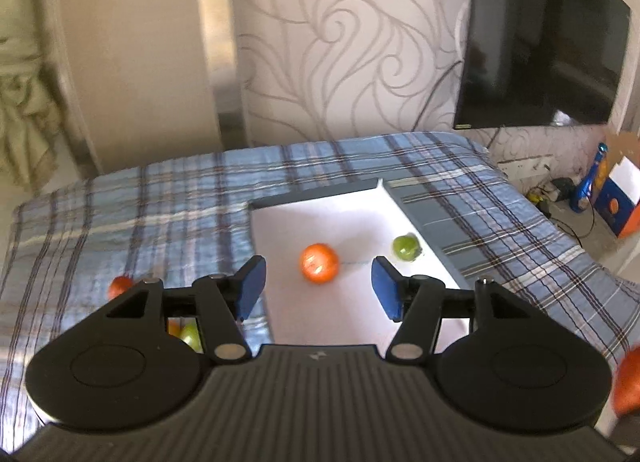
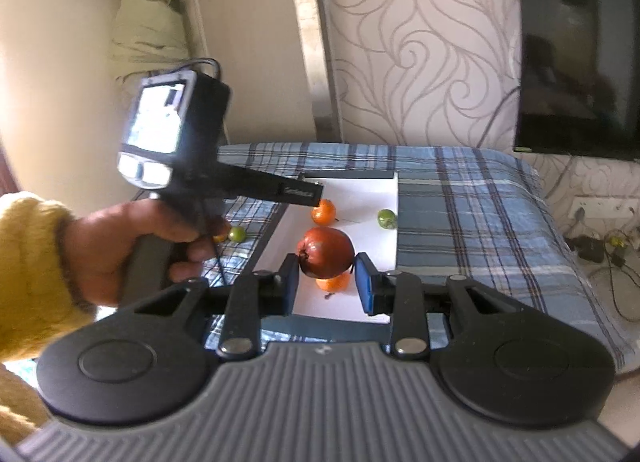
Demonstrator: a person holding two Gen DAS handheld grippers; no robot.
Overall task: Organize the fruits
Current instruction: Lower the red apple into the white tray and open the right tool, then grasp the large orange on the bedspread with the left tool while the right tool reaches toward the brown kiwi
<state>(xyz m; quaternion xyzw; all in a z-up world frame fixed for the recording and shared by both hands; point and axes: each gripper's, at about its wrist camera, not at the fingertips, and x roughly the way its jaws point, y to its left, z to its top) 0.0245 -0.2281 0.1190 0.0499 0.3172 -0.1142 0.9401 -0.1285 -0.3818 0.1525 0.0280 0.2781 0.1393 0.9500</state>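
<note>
- A blue plaid cloth covers the table; a white tray lies on it.
- The right gripper is clamped on a dark red, round apple above the tray's near end.
- The left gripper hangs over the tray, fingers spread, holding nothing.
- Two oranges and one green fruit, at the tray's 2 o'clock edge, sit inside it.
- Another green fruit lies on the cloth at 9 o'clock.

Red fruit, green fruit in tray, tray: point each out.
red fruit (image 2: 326, 253): right wrist view, middle of skin.
green fruit (image 1: 406, 247): left wrist view, its centre.
tray (image 1: 320, 217): left wrist view, bare white floor.
</note>
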